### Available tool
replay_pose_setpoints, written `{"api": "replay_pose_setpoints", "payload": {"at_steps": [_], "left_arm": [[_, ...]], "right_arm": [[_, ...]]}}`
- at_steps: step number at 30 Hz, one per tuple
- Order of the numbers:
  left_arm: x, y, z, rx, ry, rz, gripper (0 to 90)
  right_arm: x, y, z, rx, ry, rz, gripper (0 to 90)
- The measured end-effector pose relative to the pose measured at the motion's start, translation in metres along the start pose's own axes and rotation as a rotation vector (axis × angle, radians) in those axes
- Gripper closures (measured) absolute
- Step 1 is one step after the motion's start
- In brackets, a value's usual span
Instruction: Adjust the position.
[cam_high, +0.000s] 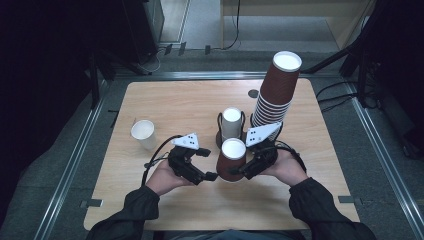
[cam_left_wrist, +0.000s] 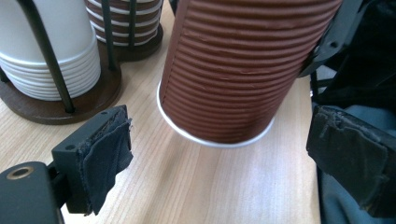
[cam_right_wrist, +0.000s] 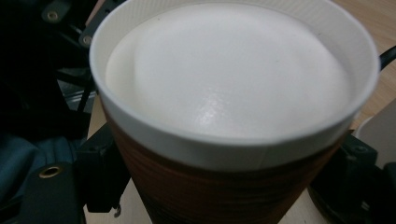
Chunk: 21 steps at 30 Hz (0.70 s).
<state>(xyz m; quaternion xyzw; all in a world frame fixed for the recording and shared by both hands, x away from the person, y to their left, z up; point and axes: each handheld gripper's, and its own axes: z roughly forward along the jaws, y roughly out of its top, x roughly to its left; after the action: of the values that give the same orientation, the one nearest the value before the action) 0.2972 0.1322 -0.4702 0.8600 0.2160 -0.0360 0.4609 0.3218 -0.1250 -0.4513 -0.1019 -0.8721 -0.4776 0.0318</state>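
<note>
Right tongs (cam_high: 239, 171): pinching brown ribbed cup (cam_high: 231, 161), upside down, low over tabletop (cam_high: 165, 105) near front edge. Left tongs (cam_high: 212, 176): spread, just beside cup, not touching. Behind: white cup stack (cam_high: 231, 123) in holder; tall brown cup stack (cam_high: 276, 90); single white cup (cam_high: 143, 133), far left.

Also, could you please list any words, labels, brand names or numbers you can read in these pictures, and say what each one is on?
None can be read: the brown ribbed cup, the stacks of cups and the white cup carry no print.
The grey plates on the grippers bear only small dark dots, not text.
</note>
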Motion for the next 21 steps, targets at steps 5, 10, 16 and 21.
{"api": "replay_pose_setpoints", "payload": {"at_steps": [5,10,16,21], "left_arm": [[-0.001,0.001,0.008,-0.007,-0.025,0.013,4.5],[-0.003,0.001,0.015,-0.002,-0.019,0.028,3.6],[-0.004,0.001,0.019,-0.024,-0.031,0.038,3.2],[-0.005,0.002,0.018,-0.065,-0.026,0.049,3.4]], "right_arm": [[0.002,0.003,0.005,-0.071,0.02,-0.003,18.1],[0.004,0.007,0.009,-0.107,0.037,-0.003,18.2],[0.009,0.011,0.014,-0.139,0.058,0.004,18.5],[0.011,0.012,0.014,-0.187,0.069,0.021,18.5]]}}
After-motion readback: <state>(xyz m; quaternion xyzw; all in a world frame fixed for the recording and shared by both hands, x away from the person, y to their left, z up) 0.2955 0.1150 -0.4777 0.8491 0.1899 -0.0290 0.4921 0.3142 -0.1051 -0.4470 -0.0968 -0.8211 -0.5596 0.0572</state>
